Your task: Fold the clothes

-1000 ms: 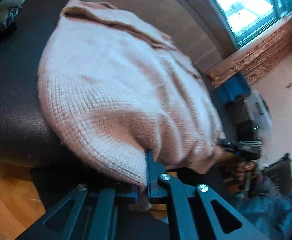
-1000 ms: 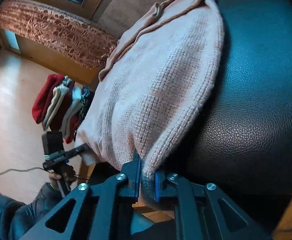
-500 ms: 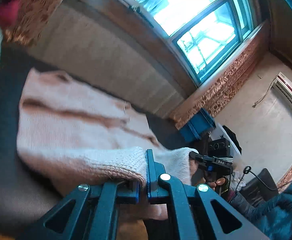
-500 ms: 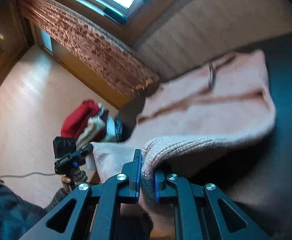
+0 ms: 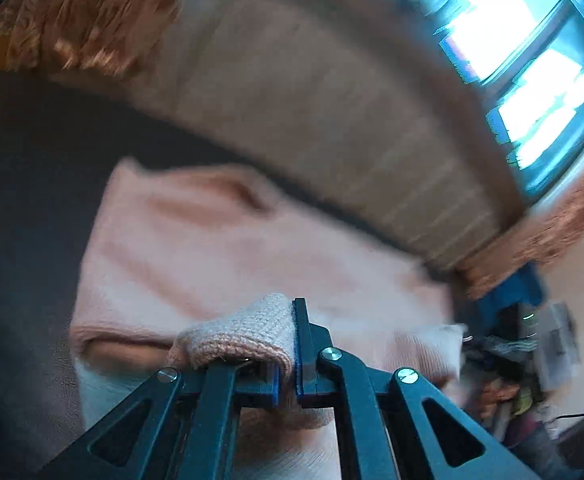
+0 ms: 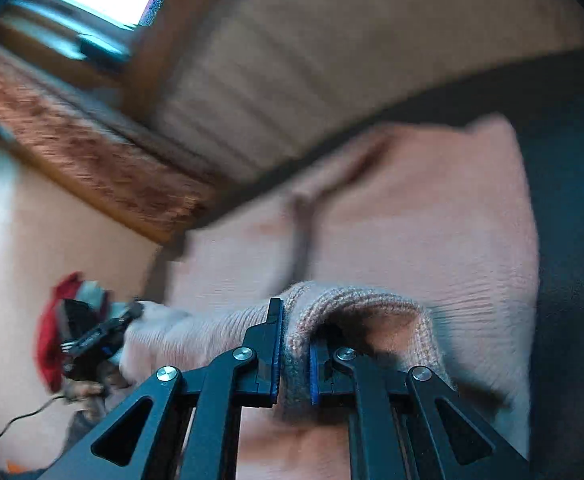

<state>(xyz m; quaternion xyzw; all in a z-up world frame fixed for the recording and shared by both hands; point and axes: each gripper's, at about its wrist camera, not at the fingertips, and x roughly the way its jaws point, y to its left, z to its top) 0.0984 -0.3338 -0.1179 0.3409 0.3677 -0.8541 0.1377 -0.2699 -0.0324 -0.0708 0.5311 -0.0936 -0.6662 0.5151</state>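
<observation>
Black leather-looking seat surface takes up most of the space under everything, dark and a bit shiny, with a beige ribbed wall panel running along its far edge. Spread flat over that is the pink knitted sweater, lying near the far side of the seat and reaching almost to the wall panel. Its near hem is lifted and doubled back over the rest, so you get a thick rolled edge sitting right at both claws.

Bright window is up on the far right in the left wrist view, pretty blown out, with a patterned brown curtain below it. Everything's smeary with motion blur, so finer detail is a no-go.

Off the left side there's a red-and-white pile of clothes on the pale floor.

Left gripper is pinched tight on the ribbed hem, knit bunched over its left finger. Right gripper is clamped narrow on a thicker fold of the same hem, fabric squeezed between the blue pads.
</observation>
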